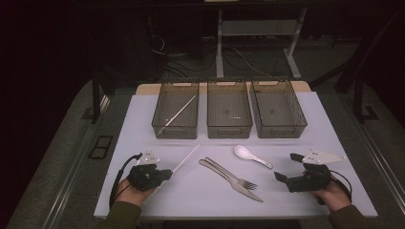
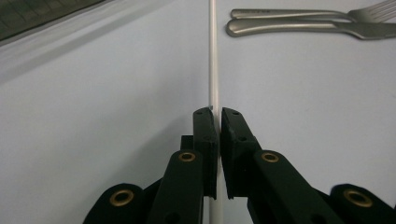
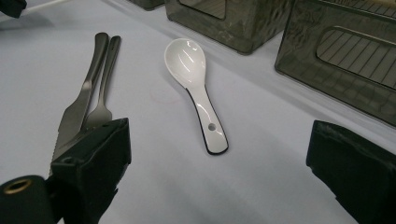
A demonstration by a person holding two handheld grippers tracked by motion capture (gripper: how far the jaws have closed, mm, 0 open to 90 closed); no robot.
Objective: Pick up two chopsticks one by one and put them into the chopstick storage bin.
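- High view: left gripper [image 1: 165,174] low over the near left of the white table [image 1: 143,124], jaws pressed together on the near end of a white chopstick [image 1: 186,159]. The stick runs from the jaws up and to the right, toward the far side, lying close to the surface.
- High view: right gripper [image 1: 286,167] at near right, jaws standing wide apart with nothing between them, pointing left toward the cutlery.
- High view: knife [image 1: 229,179] and fork [image 1: 232,174] lie side by side in the near middle, slanting, touching or almost so. White spoon [image 1: 252,156] just right of them, bowl to the far left, handle toward the right gripper.
- High view: three dark mesh bins in a row at the far side: left bin [image 1: 176,110] holds a second white chopstick [image 1: 180,110] lying on a slant; middle bin [image 1: 229,109] and right bin [image 1: 278,109] stand beside it.
- Left gripper view: both black jaws clamped on the chopstick [image 2: 214,56], which runs straight away between them over the table [image 2: 102,116]. Fork [image 2: 299,14] and knife [image 2: 303,29] handles at far right.
- Right gripper view: jaws far apart at the frame's bottom corners; spoon [image 3: 196,88] lies on the table [image 3: 261,154] between and beyond them, not touched. Knife [image 3: 84,98] and fork [image 3: 103,88] at left, bins [image 3: 355,51] beyond.
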